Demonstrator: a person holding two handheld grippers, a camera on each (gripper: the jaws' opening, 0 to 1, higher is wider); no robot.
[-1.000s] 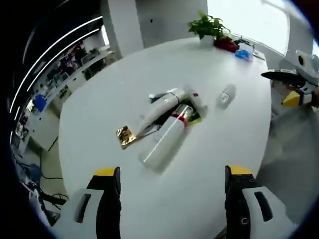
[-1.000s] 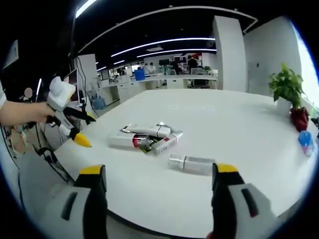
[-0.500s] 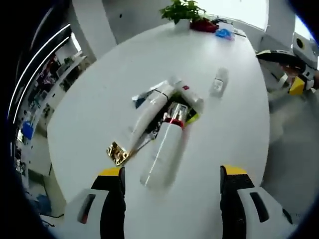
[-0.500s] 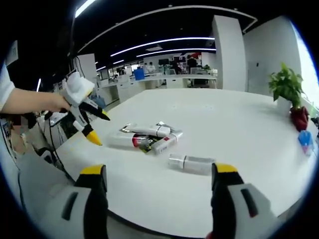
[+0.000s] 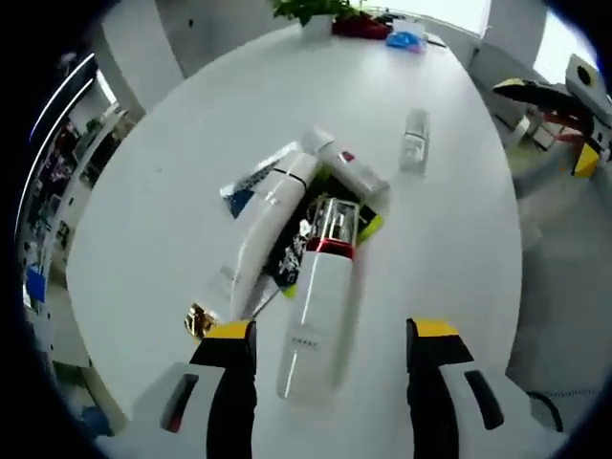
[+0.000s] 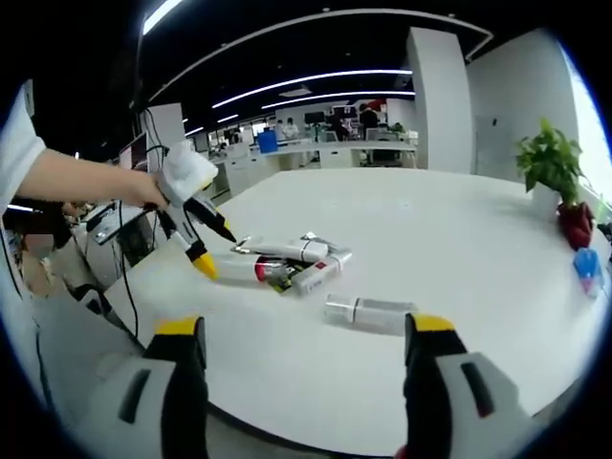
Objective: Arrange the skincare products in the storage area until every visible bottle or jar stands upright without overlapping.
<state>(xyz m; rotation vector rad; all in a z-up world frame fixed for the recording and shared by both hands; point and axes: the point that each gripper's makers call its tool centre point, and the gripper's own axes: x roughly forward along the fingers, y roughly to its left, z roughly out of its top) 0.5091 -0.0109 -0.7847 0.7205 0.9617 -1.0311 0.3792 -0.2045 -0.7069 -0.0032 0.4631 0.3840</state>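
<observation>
Left gripper view showed the left gripper (image 5: 328,344) wide open astride the white bottle (image 5: 317,316) lying on the counter (image 5: 172,163); it should close mid-body, while the right gripper (image 6: 304,349) gaped idle

We see a white bottle (image 5: 316,320) with a red band lying flat at 6 o'clock of the overlapping tube pile (image 5: 298,196); a small clear bottle (image 5: 414,141) lies apart at 2 o'clock.
</observation>
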